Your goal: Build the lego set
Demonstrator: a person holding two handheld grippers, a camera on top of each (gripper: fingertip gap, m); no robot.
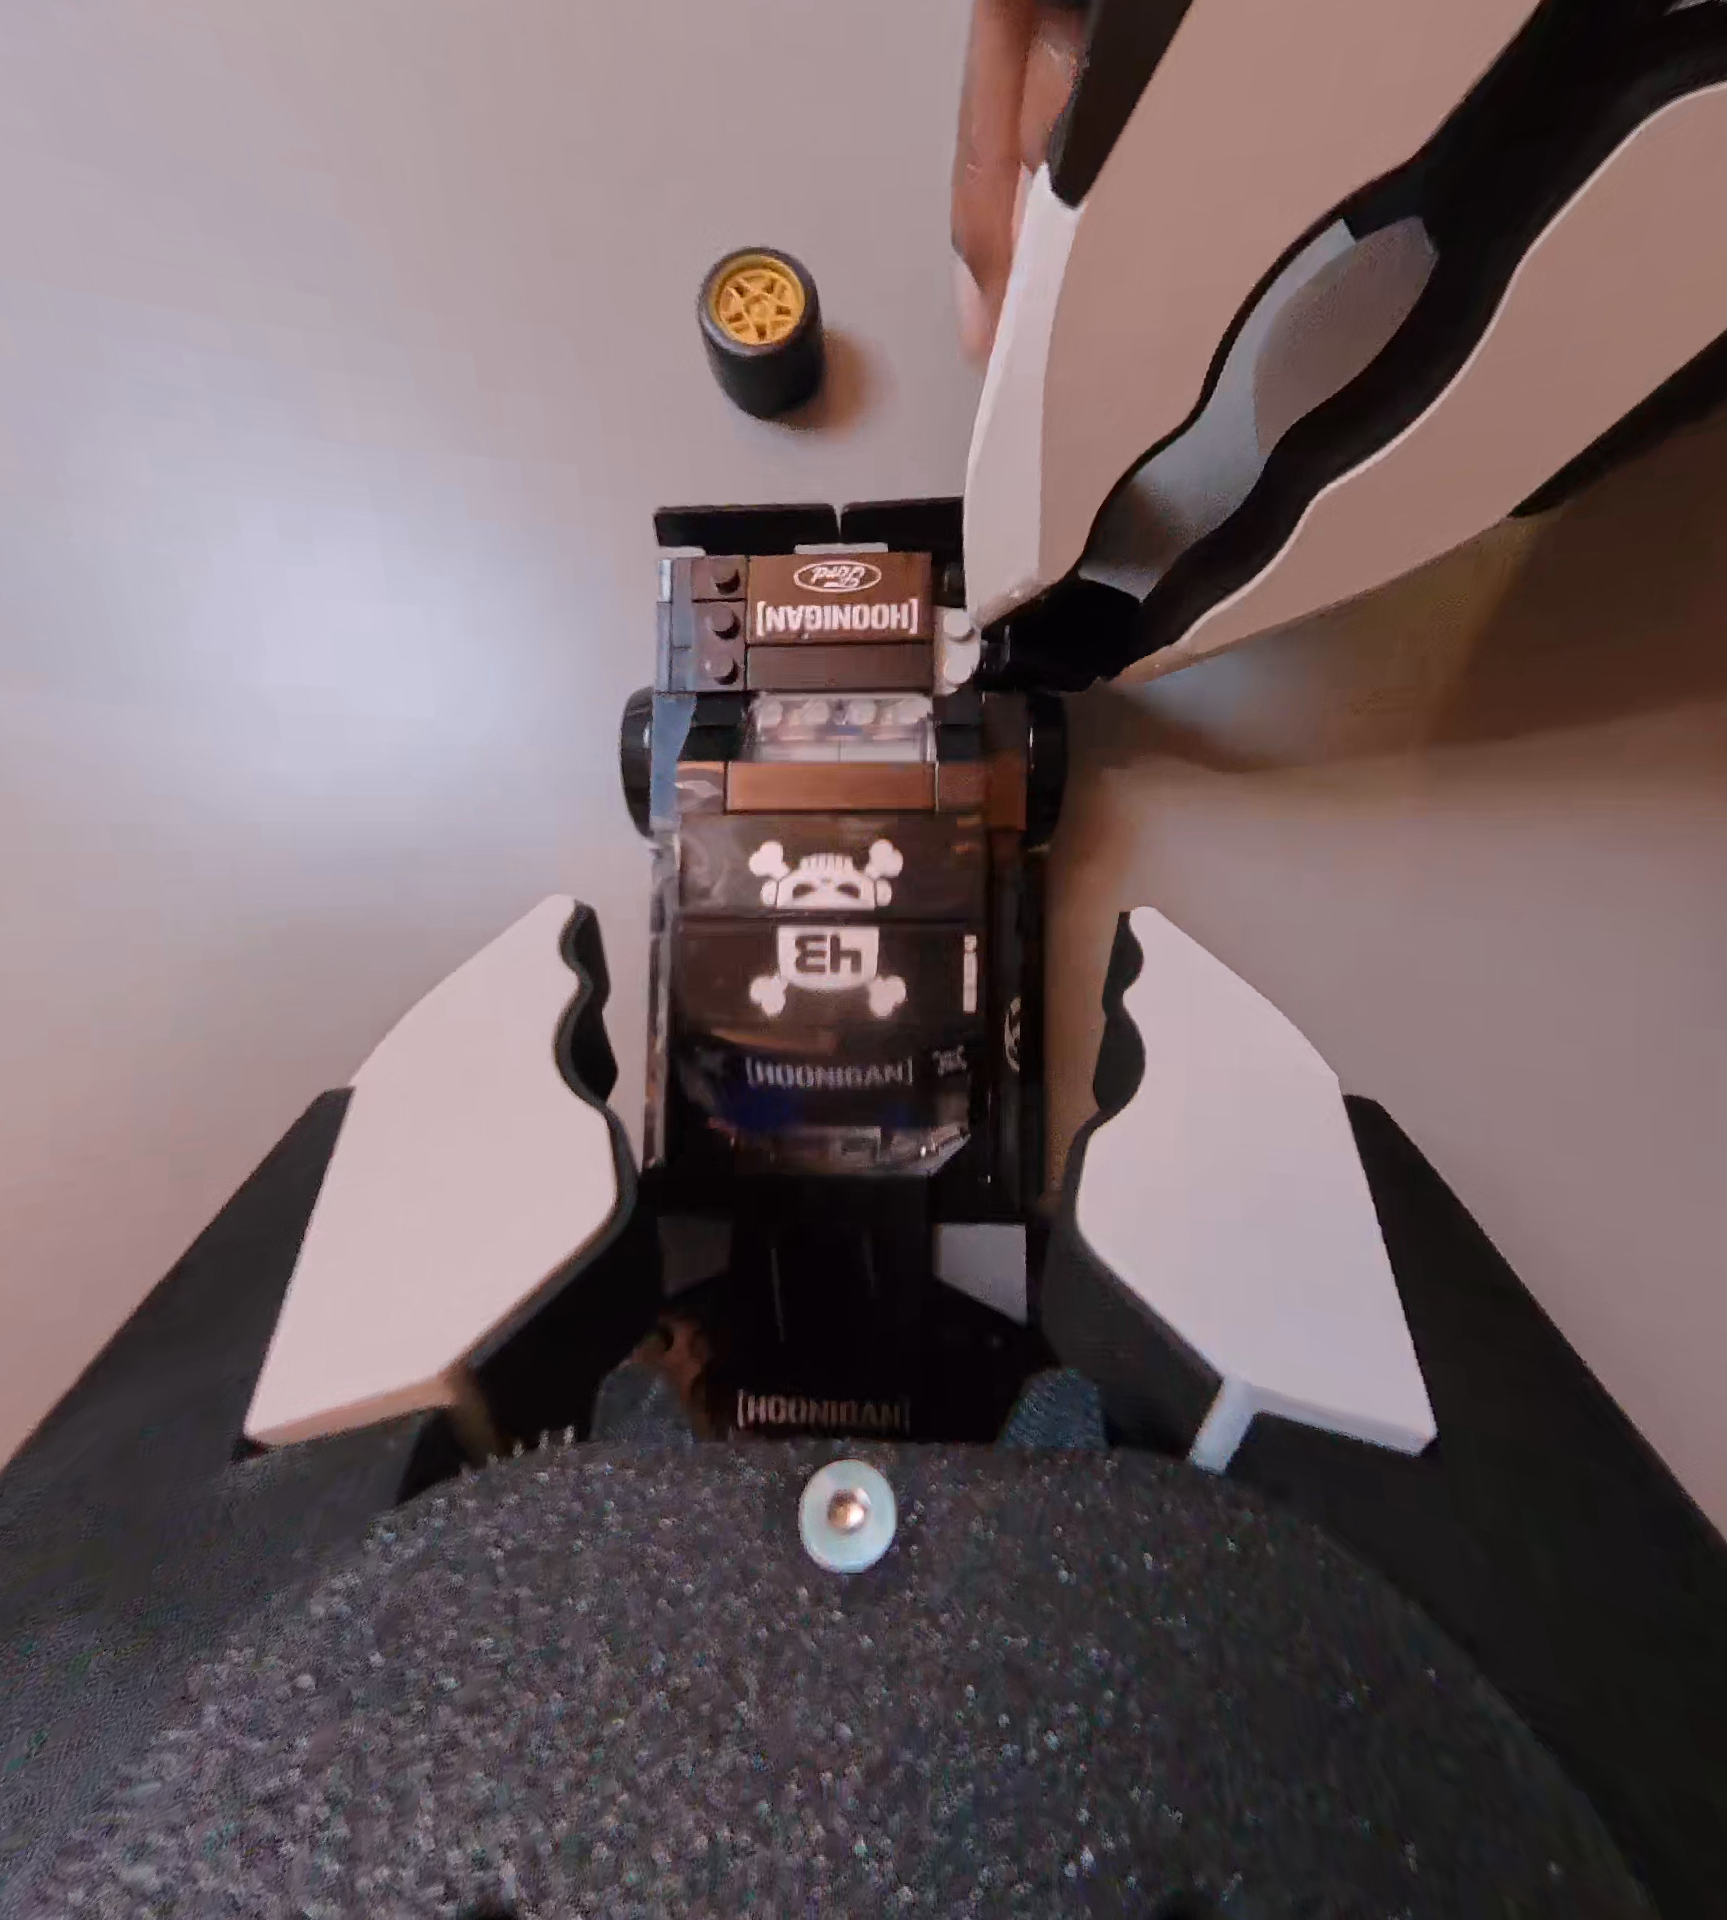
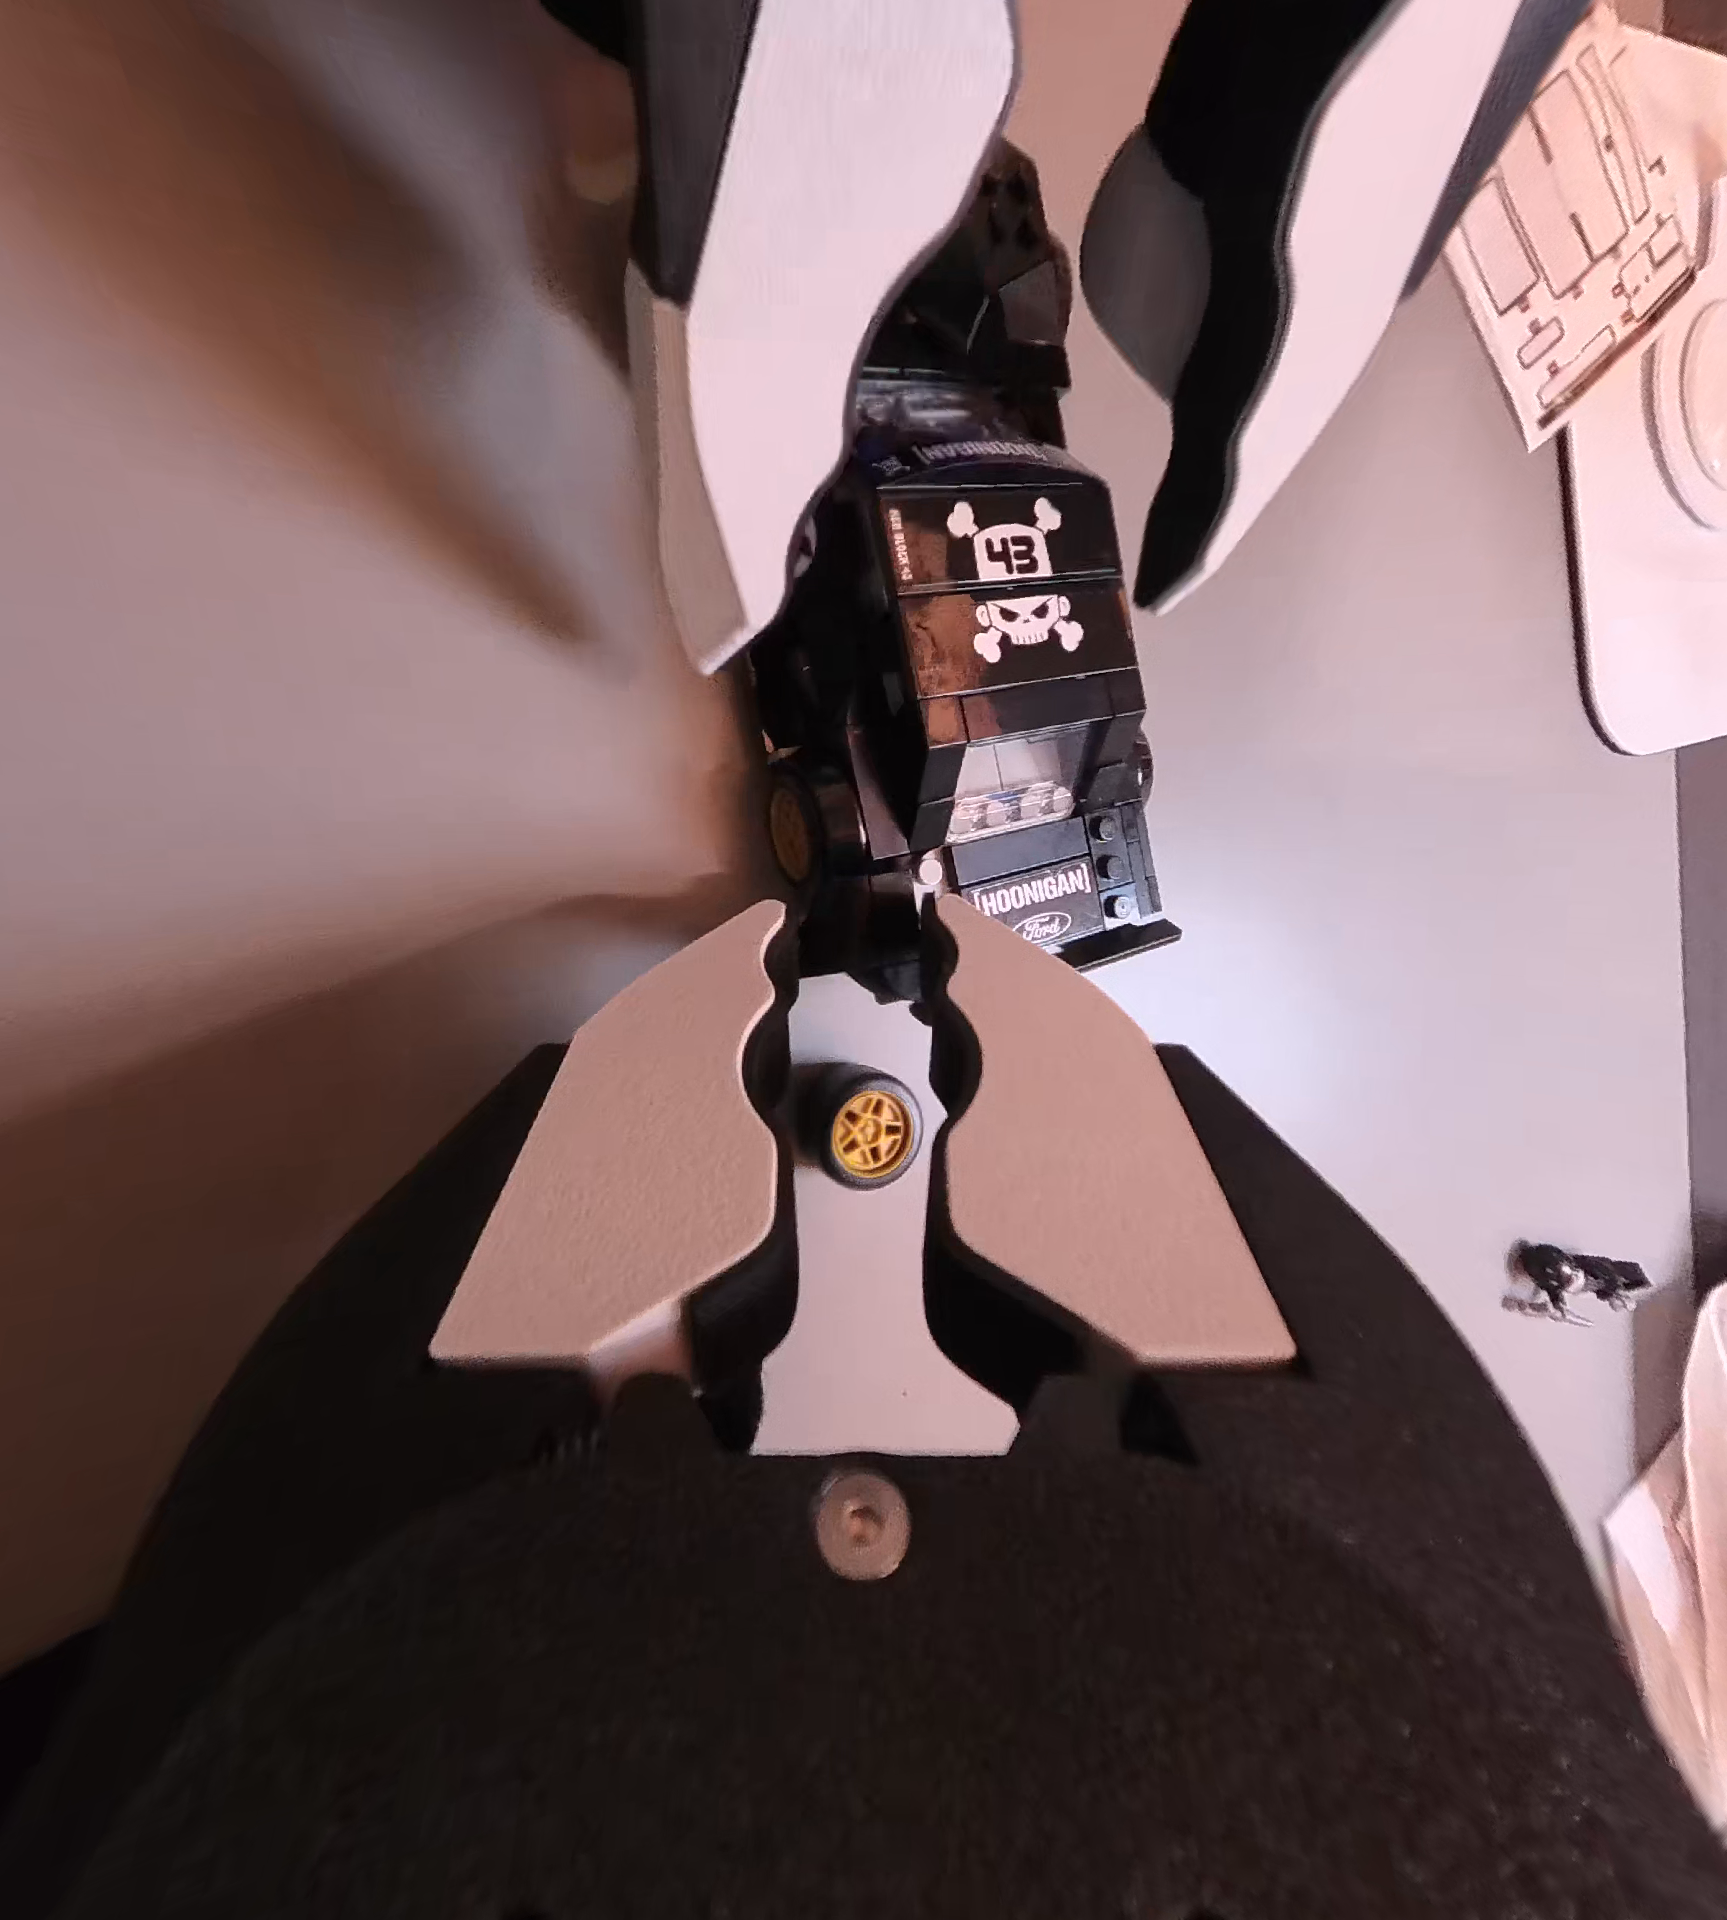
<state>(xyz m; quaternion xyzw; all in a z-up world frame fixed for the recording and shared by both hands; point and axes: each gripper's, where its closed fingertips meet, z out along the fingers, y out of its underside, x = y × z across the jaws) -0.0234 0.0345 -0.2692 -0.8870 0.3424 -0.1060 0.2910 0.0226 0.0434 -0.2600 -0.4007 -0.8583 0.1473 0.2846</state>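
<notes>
You are clamping black brick-built lego car (image 1: pixel 817 935) with left gripper (image 1: pixel 848 977) above grey table (image 1: pixel 215 520); right gripper (image 2: pixel 859 914) pinching its rear corner. Loose gold-hubbed black wheel (image 1: pixel 763 348) lying near; paper sheets (image 2: pixel 1617 260) well apart.

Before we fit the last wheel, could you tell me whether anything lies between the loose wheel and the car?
Nothing visible does. The loose wheel lies alone on bare table beyond the car. The right gripper sits at the car's corner, beside that path.
</notes>
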